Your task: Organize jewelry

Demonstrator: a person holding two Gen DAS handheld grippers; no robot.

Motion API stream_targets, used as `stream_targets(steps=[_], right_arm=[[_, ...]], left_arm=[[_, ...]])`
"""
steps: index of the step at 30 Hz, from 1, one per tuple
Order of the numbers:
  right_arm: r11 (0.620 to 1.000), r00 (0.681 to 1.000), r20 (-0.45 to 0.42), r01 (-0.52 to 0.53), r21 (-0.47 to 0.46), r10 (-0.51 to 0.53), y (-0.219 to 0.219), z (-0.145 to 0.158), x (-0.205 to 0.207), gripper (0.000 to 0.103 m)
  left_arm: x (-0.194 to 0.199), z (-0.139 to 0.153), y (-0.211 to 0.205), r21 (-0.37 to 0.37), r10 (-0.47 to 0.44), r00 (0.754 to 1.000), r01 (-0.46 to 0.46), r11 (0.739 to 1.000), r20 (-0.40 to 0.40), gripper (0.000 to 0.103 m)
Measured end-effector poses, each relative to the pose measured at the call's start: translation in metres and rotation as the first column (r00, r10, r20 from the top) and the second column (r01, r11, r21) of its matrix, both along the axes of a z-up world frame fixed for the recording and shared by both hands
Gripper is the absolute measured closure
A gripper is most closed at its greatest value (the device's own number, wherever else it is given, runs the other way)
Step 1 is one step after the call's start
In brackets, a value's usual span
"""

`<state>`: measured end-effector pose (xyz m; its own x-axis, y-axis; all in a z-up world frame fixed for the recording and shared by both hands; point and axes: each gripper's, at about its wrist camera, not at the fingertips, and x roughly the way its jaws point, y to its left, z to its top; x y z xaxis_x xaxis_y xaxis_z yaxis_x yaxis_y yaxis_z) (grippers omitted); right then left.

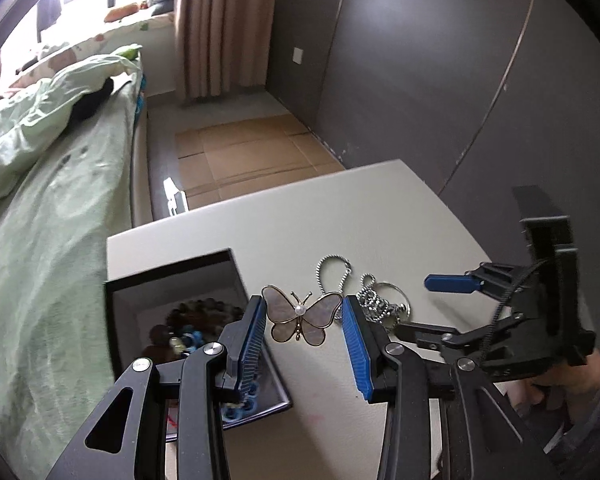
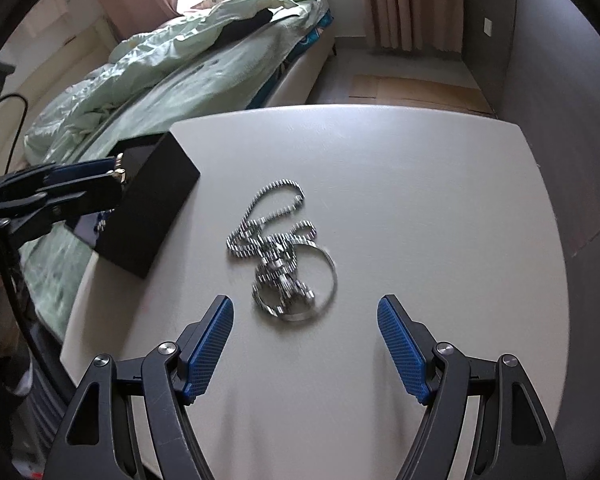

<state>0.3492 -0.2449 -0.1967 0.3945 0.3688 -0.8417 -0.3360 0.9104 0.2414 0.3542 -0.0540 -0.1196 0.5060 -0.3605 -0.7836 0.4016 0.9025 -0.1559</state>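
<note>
1. Gripping a gold-rimmed pearly butterfly brooch [image 1: 300, 314] by its wingtips, the left gripper [image 1: 305, 322] jaws hold it above the white worktop [image 1: 340, 216], beside the open black box [image 1: 172, 276].
2. Right gripper [image 2: 305, 346] jaws wide, empty, near the tangled silver chains [image 2: 278, 244].

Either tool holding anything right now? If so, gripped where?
Left tool holds the butterfly brooch, pinched across its two wingtips, one pad on each. Right tool is open and empty, above the silver chain pile on the table.

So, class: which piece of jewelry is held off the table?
The butterfly brooch, clamped in the left gripper; the silver chains lie on the table.
</note>
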Motion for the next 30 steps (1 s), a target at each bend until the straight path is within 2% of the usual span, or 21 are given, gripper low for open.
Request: stream_targets(steps=[5,10,12,17,21,22,23,24,25,30], right_arm=[[1.000,1.000,-0.015,-0.008,-0.027,0.008,0.014,-0.006,0.010,0.028],[0.999,1.000,0.018,-0.012,-0.041,0.012,0.025,-0.004,0.012,0.029],[0.999,1.000,0.027,-0.006,-0.043,0.007,0.029,-0.003,0.014,0.035],[0.998,0.999,0.033,-0.024,-0.052,0.025,0.043,-0.005,0.023,0.039],[0.993,0.997,0.054,-0.051,-0.102,0.057,0.057,-0.007,0.025,0.042],[0.992,0.996,0.059,-0.052,-0.119,0.060,0.058,-0.007,0.024,0.045],[0.989,0.996,0.066,-0.054,-0.138,0.063,0.060,-0.006,0.022,0.057],[0.987,0.995,0.067,-0.059,-0.148,0.070,0.061,-0.005,0.020,0.076],[0.987,0.995,0.063,-0.062,-0.150,0.072,0.060,-0.005,0.019,0.084],[0.996,0.998,0.027,-0.047,-0.081,0.049,0.046,-0.002,0.017,0.087]], left_arm=[[-0.001,0.004,0.010,-0.015,0.011,1.000,-0.011,1.000,0.008,0.062],[-0.001,0.005,0.018,-0.031,0.020,1.000,-0.019,0.999,0.012,0.062],[-0.001,0.006,0.022,-0.040,0.027,1.000,-0.027,0.999,0.013,0.062],[-0.002,0.009,0.034,-0.055,0.049,0.999,-0.049,0.997,0.014,0.062],[-0.002,0.011,0.041,-0.058,0.062,0.998,-0.061,0.996,0.015,0.062],[-0.002,0.011,0.042,-0.058,0.063,0.998,-0.062,0.996,0.014,0.062],[-0.002,0.010,0.042,-0.057,0.064,0.998,-0.063,0.996,0.014,0.062],[-0.002,0.009,0.043,-0.057,0.066,0.998,-0.065,0.996,0.011,0.062],[-0.003,0.009,0.042,-0.057,0.066,0.998,-0.066,0.996,0.009,0.062],[-0.004,0.008,0.042,-0.067,0.071,0.997,-0.071,0.995,0.001,0.062]])
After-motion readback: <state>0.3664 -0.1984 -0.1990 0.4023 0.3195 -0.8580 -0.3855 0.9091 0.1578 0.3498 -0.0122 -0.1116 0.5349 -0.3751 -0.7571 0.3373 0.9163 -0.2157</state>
